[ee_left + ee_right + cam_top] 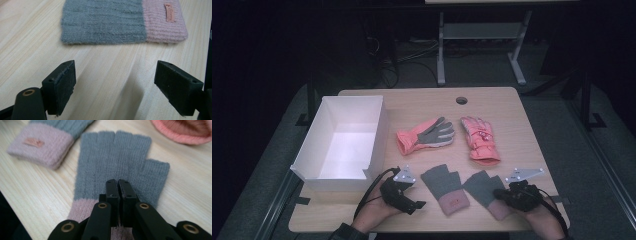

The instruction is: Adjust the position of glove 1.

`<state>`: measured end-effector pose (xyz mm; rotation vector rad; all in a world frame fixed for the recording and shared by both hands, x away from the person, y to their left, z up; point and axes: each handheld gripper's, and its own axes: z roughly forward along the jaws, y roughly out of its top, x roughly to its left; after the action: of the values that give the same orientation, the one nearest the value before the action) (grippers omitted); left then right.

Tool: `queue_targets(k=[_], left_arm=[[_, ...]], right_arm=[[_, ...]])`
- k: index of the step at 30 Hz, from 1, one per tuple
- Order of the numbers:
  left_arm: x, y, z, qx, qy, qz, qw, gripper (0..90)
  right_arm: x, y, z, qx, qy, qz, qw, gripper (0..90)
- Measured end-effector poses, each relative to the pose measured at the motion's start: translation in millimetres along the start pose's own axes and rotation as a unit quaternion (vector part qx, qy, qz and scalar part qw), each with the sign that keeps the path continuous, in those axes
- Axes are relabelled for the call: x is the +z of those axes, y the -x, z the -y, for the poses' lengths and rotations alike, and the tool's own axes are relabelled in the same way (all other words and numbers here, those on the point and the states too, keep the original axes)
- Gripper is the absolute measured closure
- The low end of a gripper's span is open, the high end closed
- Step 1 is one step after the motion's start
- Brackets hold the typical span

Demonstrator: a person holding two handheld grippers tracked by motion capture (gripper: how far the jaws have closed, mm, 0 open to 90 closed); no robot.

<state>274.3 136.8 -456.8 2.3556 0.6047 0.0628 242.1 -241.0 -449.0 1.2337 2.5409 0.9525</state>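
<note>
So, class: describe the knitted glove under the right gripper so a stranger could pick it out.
Start at the wooden table and go to its near edge. Two grey fingerless gloves with pink cuffs lie there; it is the right-hand glove, pinched by the right gripper, while the left-hand glove lies untouched.

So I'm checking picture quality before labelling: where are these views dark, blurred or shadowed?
High view: table evenly lit, the floor and room behind nearly black. Left gripper view: the left gripper casts a soft shadow on the wood; the knit glove is slightly soft. Right gripper view: the shut right gripper is sharp, and the pink-cuffed glove beyond blurs.
</note>
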Motion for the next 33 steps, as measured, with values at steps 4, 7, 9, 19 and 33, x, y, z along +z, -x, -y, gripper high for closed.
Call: queue_targets(k=[4, 7, 9, 19, 33], left_arm=[[0.4, 0.3, -0.4, -0.003, 0.003, 0.000, 1.0000, 17.2], [0.3, -0.3, -0.3, 0.004, -0.003, 0.000, 1.0000, 17.2], [1.1, 0.7, -0.3, 0.002, 0.000, 0.000, 1.0000, 17.2], [1.6, 2.2, -1.0, -0.004, 0.009, 0.000, 1.0000, 17.2], [-1.3, 3.4, -2.5, 0.004, 0.009, -0.001, 0.9999, 20.2]], right_arm=[[-11.3, 3.7, -4.3, 0.016, 0.036, -0.014, 0.9991, 87.5], [-14.0, 2.5, -8.0, 0.019, 0.046, -0.020, 0.9985, 87.5], [-14.1, -0.8, -15.2, 0.015, 0.063, -0.024, 0.9976, 87.5], [6.8, -31.6, -51.0, -0.008, 0.075, -0.043, 0.9963, 87.4], [32.2, -57.8, -73.1, -0.014, 0.071, -0.051, 0.9961, 87.4]])
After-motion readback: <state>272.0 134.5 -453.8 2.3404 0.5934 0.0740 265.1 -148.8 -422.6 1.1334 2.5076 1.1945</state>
